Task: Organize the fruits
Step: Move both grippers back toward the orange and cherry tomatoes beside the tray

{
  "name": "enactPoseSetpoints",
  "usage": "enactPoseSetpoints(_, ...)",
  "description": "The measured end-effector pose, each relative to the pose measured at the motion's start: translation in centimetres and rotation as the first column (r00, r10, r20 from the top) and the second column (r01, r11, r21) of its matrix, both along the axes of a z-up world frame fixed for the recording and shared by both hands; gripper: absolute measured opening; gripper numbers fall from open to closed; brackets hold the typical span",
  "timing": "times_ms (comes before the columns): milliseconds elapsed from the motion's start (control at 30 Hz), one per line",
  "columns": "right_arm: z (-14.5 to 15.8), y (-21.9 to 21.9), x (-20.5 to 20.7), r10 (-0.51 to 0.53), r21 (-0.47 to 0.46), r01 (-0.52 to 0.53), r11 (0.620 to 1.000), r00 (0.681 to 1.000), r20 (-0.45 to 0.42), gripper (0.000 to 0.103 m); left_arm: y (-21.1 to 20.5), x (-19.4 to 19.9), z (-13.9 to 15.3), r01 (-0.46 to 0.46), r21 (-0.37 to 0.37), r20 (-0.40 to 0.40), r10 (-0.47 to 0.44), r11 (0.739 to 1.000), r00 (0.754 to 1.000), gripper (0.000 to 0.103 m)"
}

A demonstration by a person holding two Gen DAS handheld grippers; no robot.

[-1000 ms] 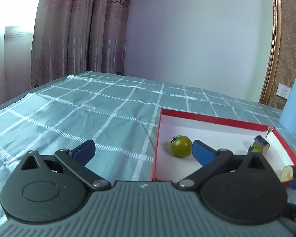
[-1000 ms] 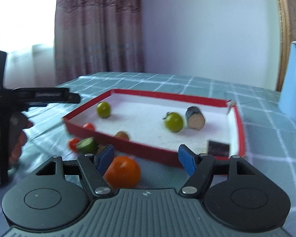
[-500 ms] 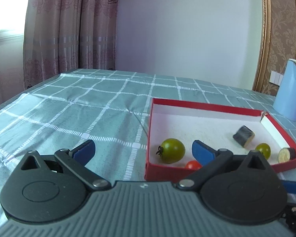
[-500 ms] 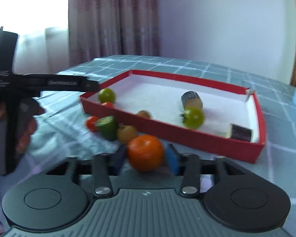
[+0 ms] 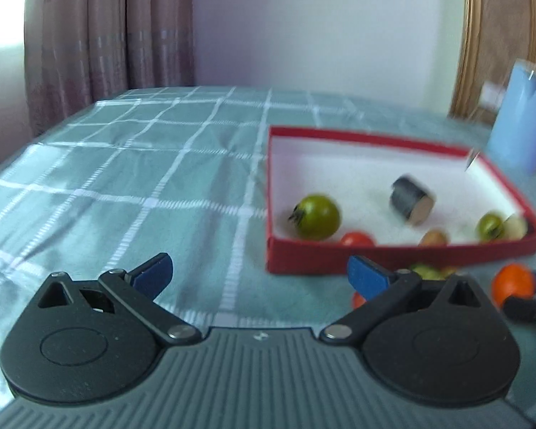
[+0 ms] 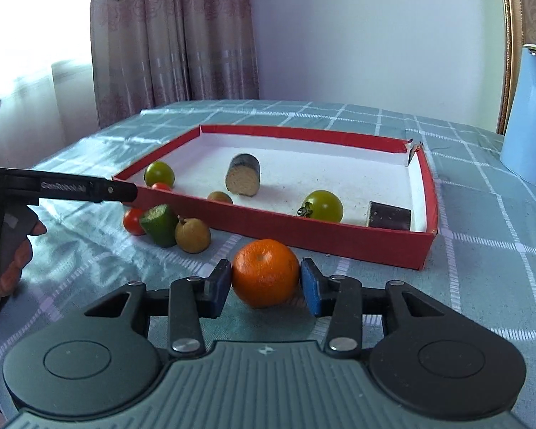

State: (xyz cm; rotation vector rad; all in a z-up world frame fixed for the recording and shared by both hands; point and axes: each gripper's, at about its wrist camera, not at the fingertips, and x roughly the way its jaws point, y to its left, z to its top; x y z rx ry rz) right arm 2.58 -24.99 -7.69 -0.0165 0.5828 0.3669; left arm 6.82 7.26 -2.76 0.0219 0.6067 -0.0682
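My right gripper [image 6: 265, 283] has just been closing and its pads now clamp the orange [image 6: 265, 271], resting on the tablecloth [image 6: 482, 268] just before the red box [image 6: 339, 239]. I lift straight up — probably clearing the near wall — then lower inside; left gripper [image 5: 259, 273] stands wide, empty

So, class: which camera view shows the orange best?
The right wrist view: the orange sits sharp and central between the right tongs, pads pressing on it. The left wrist view shows it only blurred at the right edge.
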Motion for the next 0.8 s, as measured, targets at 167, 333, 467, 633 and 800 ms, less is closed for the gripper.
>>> enactPoseSetpoints(167, -0.4, -0.1, 0.4, 0.002, 0.018, -0.002, 1.000, 0.999, -0.037, 0.041, -1.6, 0.3, -0.6, 0.012, 0.138, -0.027, -0.008, 0.990, 1.000, 0.103)
enactPoseSetpoints(333, -0.4, 0.0, 0.2, 0.002, 0.010, -0.002, 1.000, 0.999, -0.035, 0.042, -2.2, 0.1, -0.6, 0.010, 0.180, -0.002, -0.010, 0.984, 1.000, 0.103)
enactPoseSetpoints(467, -0.2, -0.3, 0.1, -0.025, 0.028, 0.026, 0.999, 0.999, -0.029, 0.047, -3.4, -1.1, -0.5, 0.038, 0.277, 0.045, -0.052, 0.960, 0.998, 0.102)
enactPoseSetpoints(633, -0.3, 0.0, 0.2, -0.021, 0.009, 0.022, 1.000, 0.999, -0.035, 0.049, -4.3, -0.9, -0.6, 0.049, 0.342, 0.063, -0.075, 0.938, 0.995, 0.102)
enactPoseSetpoints(800, -0.3, 0.4, 0.2, 0.000, -0.006, 0.000, 1.000, 0.999, -0.037, 0.058, -4.2, -1.3, -0.2, 0.131, 0.326, 0.048, -0.154, 0.936, 0.987, 0.085)
